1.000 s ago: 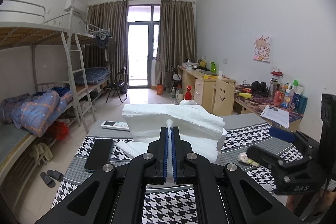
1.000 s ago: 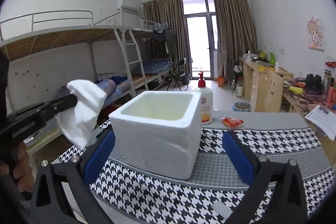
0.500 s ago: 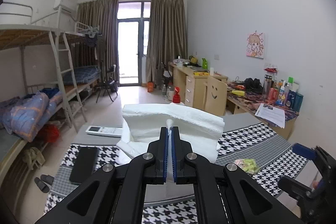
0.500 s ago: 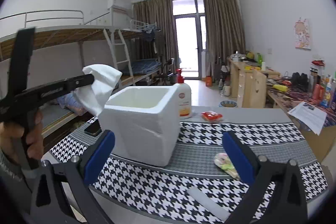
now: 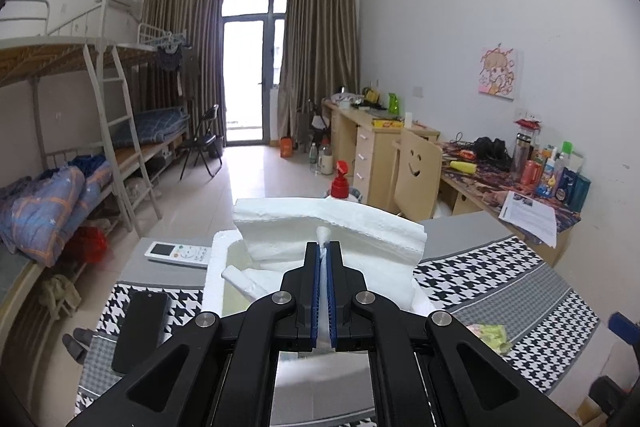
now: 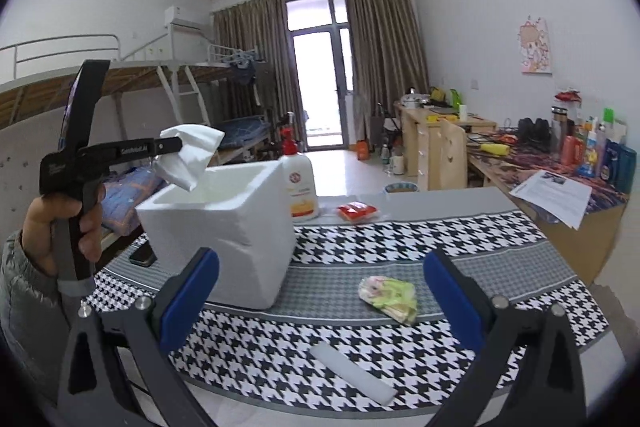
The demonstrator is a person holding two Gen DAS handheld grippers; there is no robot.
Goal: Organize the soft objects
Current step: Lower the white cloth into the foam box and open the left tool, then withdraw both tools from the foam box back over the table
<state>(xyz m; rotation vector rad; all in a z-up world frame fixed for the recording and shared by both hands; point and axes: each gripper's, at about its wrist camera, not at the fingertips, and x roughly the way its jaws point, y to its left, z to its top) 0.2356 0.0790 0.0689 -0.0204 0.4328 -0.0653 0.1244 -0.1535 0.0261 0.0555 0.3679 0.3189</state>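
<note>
White cloth (image 6: 192, 155) hangs pinched in your left gripper (image 5: 324, 287), whose jaws are clamped tight on a fold of it. It sits right over the near-left rim of the foam box (image 6: 224, 223), so the drop is straight down from where you hold it; judging by the left wrist view, the cloth drapes partly across the box opening. Your right gripper (image 6: 320, 299) stands wide and holds nothing. It points at the checked tablecloth (image 6: 440, 243), where a green and pink packet (image 6: 390, 297) lies between its fingers' line of sight, nearer to that hand than to the left. A flat white strip (image 6: 352, 373) lies closer still. Behind the box stands a pump bottle (image 6: 300, 187).
</note>
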